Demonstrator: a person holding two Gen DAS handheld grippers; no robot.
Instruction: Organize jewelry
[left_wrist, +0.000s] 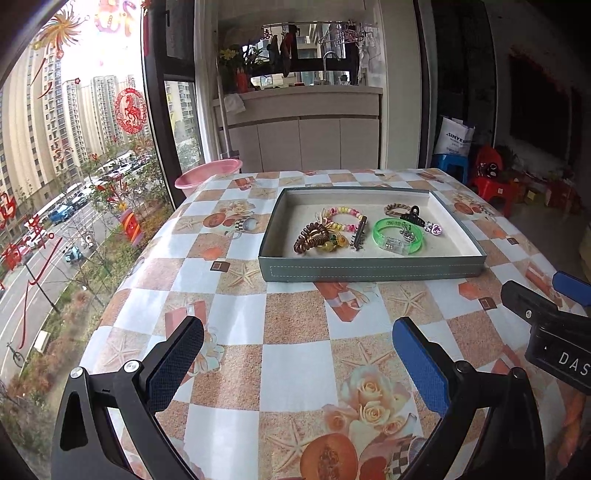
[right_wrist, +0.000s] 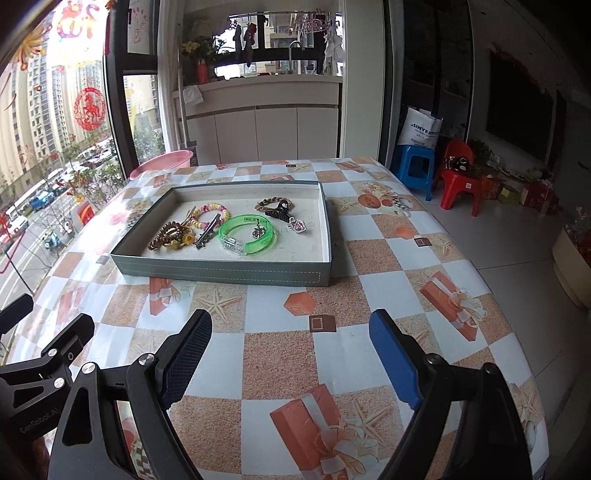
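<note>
A shallow grey-green tray (left_wrist: 369, 268) (right_wrist: 221, 275) stands on the table and holds the jewelry: a green bangle (left_wrist: 399, 236) (right_wrist: 246, 234), a pastel bead bracelet (left_wrist: 345, 218) (right_wrist: 209, 214), a brown coil hair tie (left_wrist: 309, 238) (right_wrist: 166, 234), a black claw clip (left_wrist: 410, 215) (right_wrist: 279, 213), a braided brown band (left_wrist: 393, 209) (right_wrist: 267, 202), a metal clip (left_wrist: 360, 232) (right_wrist: 207, 232) and a heart pendant (left_wrist: 436, 228) (right_wrist: 298, 225). My left gripper (left_wrist: 297, 362) and right gripper (right_wrist: 291, 358) are open and empty above the tablecloth, in front of the tray.
The checkered tablecloth (left_wrist: 295, 354) (right_wrist: 295, 317) covers the table. A pink basin (left_wrist: 207, 175) (right_wrist: 162, 162) sits beyond the far left corner. Blue (right_wrist: 413, 168) and red (right_wrist: 461, 181) stools stand on the right. The right gripper's body shows in the left wrist view (left_wrist: 546, 325).
</note>
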